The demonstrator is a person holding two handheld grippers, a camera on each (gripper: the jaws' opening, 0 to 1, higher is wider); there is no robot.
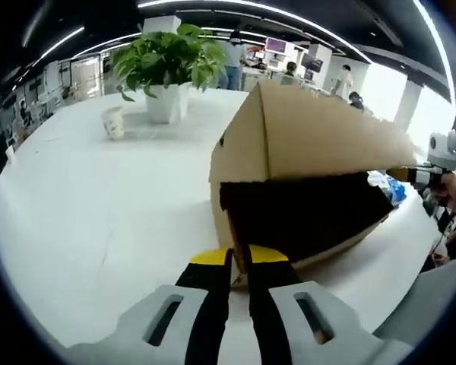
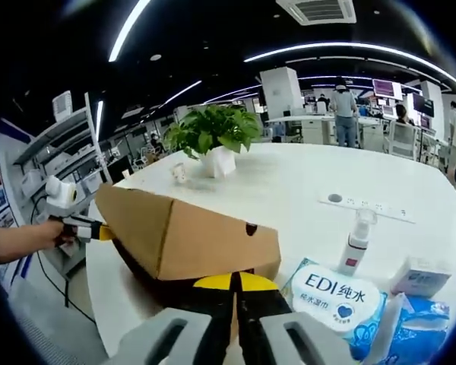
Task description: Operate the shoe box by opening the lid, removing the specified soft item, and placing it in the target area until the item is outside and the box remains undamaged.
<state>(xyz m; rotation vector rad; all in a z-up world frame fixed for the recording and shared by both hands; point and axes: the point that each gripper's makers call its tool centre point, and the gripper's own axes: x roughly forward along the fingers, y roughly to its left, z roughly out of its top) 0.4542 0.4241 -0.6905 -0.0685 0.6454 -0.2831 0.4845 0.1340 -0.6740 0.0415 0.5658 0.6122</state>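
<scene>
Cardboard shoe box lid raised, each tool, left, right, clamped on its edge

The shoe box was plain tan cardboard, dark inside. The worktop was white. A green plant stood in a white pot. Claw tips were yellow.

Box interior — dark, contents hidden
</scene>
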